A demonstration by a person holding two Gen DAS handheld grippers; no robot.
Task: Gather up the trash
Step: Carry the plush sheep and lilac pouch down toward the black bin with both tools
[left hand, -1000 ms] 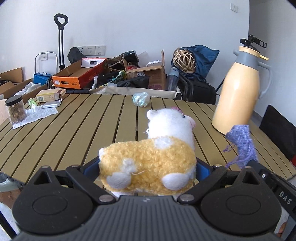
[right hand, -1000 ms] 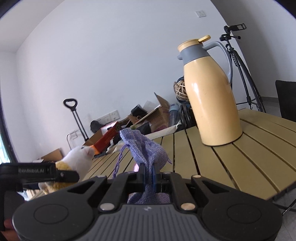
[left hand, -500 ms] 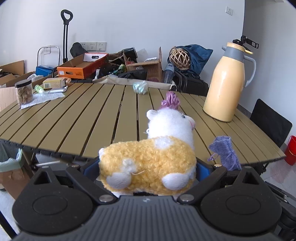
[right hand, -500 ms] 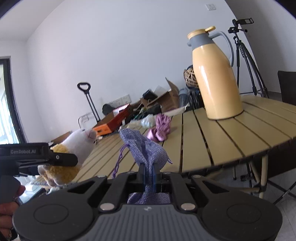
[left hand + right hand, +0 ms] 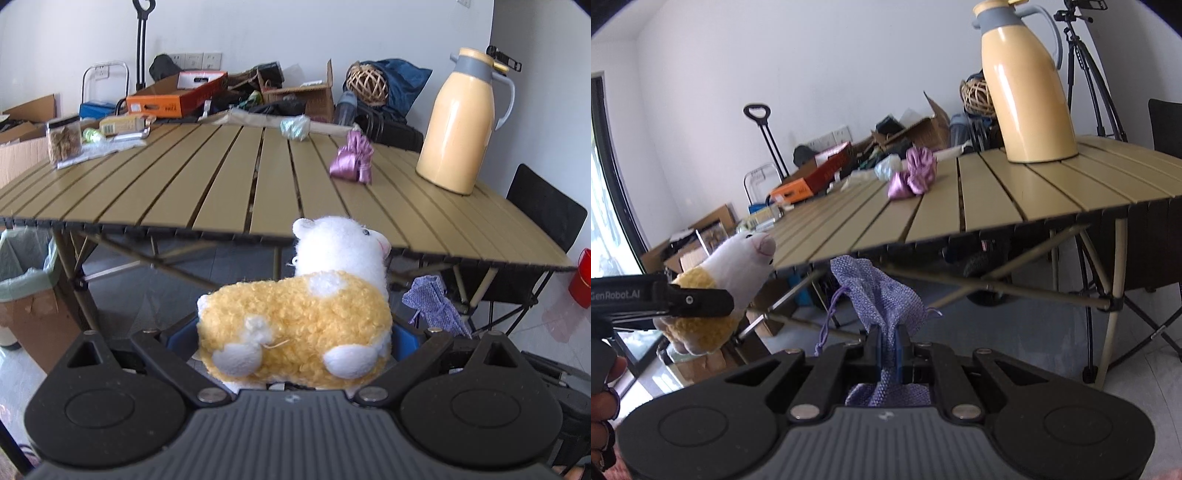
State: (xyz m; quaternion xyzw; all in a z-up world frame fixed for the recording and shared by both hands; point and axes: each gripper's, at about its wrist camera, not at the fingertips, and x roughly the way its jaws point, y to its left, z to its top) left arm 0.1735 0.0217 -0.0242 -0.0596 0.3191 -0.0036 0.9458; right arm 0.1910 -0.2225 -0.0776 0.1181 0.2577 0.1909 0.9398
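Here both grippers carry loads: left gripper (image 5: 295,332) clamps the plush alpaca (image 5: 295,325); right gripper (image 5: 888,347) pinches shut on the lilac drawstring pouch (image 5: 882,295), probably for the lined bin (image 5: 26,266), left edge.

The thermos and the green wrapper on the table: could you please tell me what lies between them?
A crumpled pink bag lies between the thermos and green wrapper, seen in the left wrist view.

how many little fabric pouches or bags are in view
2. A lavender woven pouch is clamped in the right gripper, below the table edge. A shiny purple pouch lies on the table near the yellow jug. Clutter behind may hide more.
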